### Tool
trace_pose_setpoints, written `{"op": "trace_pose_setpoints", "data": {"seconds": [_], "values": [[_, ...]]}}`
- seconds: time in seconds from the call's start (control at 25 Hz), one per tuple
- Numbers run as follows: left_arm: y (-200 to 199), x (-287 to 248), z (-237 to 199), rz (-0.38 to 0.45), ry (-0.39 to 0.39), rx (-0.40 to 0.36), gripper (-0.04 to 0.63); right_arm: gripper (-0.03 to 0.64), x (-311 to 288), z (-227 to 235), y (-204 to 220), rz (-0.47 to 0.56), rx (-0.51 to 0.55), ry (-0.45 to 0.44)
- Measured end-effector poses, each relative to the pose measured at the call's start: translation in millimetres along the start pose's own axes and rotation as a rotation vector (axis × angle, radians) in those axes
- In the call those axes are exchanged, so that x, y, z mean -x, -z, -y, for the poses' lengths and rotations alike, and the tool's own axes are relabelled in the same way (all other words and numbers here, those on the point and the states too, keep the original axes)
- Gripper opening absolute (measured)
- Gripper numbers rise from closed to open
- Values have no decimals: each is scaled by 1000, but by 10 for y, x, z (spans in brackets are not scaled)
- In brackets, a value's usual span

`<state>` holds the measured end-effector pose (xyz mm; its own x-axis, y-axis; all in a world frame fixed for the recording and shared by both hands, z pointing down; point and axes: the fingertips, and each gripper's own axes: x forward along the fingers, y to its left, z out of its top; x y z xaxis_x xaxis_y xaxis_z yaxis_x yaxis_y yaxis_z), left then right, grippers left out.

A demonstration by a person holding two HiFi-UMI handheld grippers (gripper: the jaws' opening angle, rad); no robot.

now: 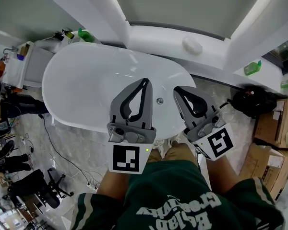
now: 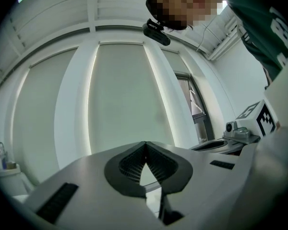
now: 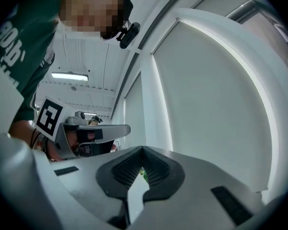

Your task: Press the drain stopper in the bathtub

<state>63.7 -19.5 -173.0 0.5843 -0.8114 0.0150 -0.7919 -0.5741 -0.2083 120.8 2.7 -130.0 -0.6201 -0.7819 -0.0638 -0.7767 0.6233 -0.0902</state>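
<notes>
Because the left tongs (image 1: 145,82) and right tongs (image 1: 176,89) are closed and empty, their narrow tips could skid off the mid-frame drain stopper (image 1: 159,100).

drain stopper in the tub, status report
Left gripper and right gripper both shut, empty, above white oval bathtub. Small round metal drain stopper untouched between them. Nothing in the way.

A green bottle (image 1: 86,34) stood at the left end of a white ledge (image 1: 153,34), and a pale oval lump (image 1: 192,45) lay farther along it. At the right, a black bag (image 1: 249,101) sat beside cardboard boxes (image 1: 273,123). A thin cable (image 1: 57,150) trailed over the marbled floor (image 1: 81,143).
</notes>
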Motion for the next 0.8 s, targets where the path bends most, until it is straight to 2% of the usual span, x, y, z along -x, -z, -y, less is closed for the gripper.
{"op": "trace_pose_setpoints", "data": {"seconds": [0.16, 0.32, 0.52, 0.68, 0.8], "values": [[224, -35, -68, -52, -28, -6, 8, 15, -91, -31, 187, -3, -41, -58], [533, -38, -251, -56, -32, -7, 8, 15, -288, -94, 466, -35, -53, -64], [1097, -11, -466, -72, 3, 17, 8, 15, -572, -143, 1005, -159, -34, -29], [1638, 51, -556, -111, 55, 68, 8, 15, -744, -154, 1438, -194, -32, 20], [1958, 67, -641, -101, 81, 98, 8, 14, -867, -188, 1757, -221, -45, 35]]}}
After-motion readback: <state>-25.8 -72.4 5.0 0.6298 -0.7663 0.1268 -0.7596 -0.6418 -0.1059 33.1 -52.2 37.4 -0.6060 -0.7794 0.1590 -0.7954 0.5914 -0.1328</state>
